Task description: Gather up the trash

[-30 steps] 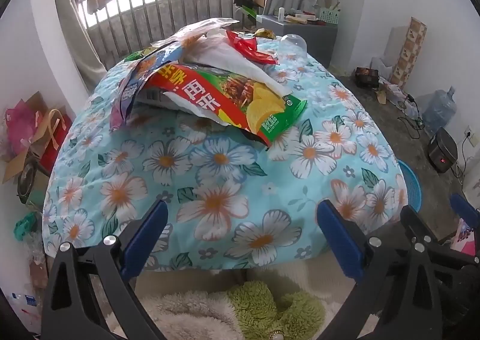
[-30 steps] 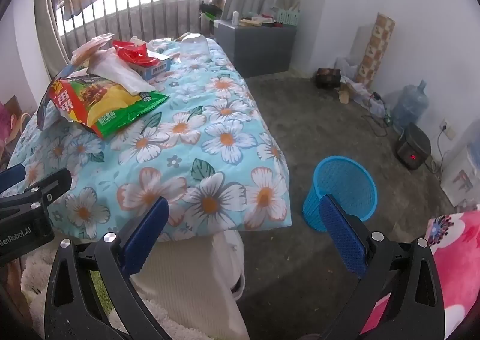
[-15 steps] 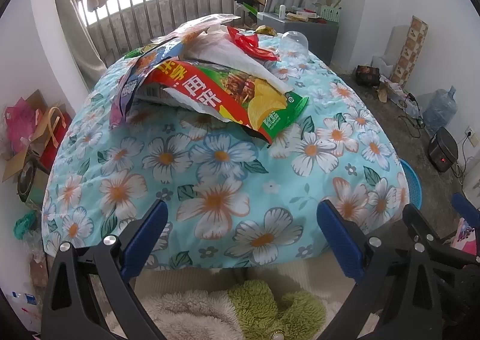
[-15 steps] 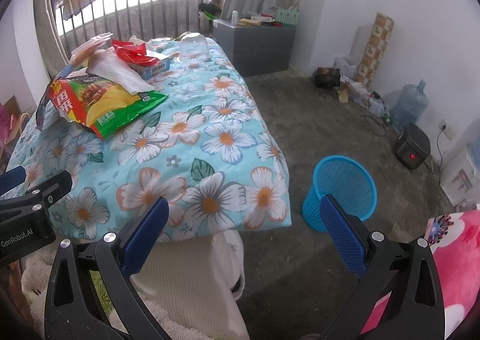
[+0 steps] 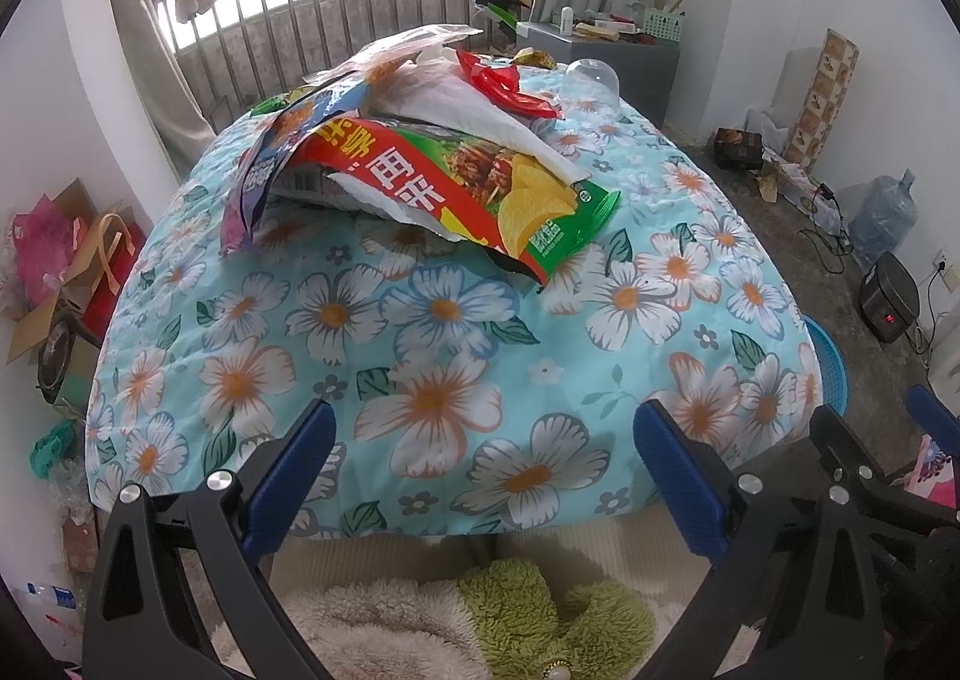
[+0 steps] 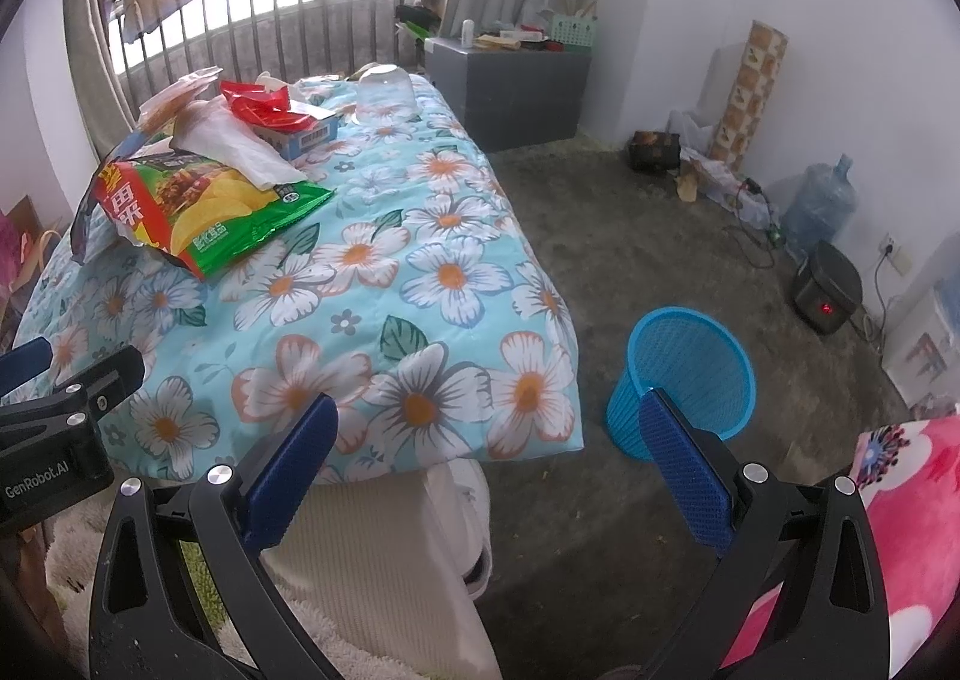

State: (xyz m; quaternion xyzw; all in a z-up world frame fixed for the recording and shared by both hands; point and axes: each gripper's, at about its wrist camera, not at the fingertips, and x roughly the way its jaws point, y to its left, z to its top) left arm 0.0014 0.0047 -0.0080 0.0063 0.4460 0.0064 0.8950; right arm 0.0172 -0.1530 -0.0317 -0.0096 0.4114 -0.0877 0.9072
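Observation:
A pile of trash lies on the far half of a table under a floral cloth [image 5: 444,356]. On top is a large green and red chip bag [image 5: 480,194], which also shows in the right wrist view [image 6: 198,212]. Behind it lie a white plastic bag [image 5: 474,110], a red wrapper [image 5: 498,80], a blue wrapper [image 5: 282,152] and a small blue box [image 6: 306,134]. My left gripper [image 5: 480,440] is open and empty above the table's near edge. My right gripper [image 6: 486,440] is open and empty at the table's near right corner. A blue mesh bin [image 6: 684,374] stands on the floor right of the table.
A clear upturned bowl [image 6: 384,92] sits at the table's far end. A grey cabinet [image 6: 510,86] stands behind. A black heater [image 6: 828,290], a water jug [image 6: 822,206] and cables lie by the right wall. Bags and boxes [image 5: 60,260] crowd the left.
The left gripper has moved slightly forward and up over the table edge, so the trash pile looks a little closer. The right gripper has barely moved. Both stay open.

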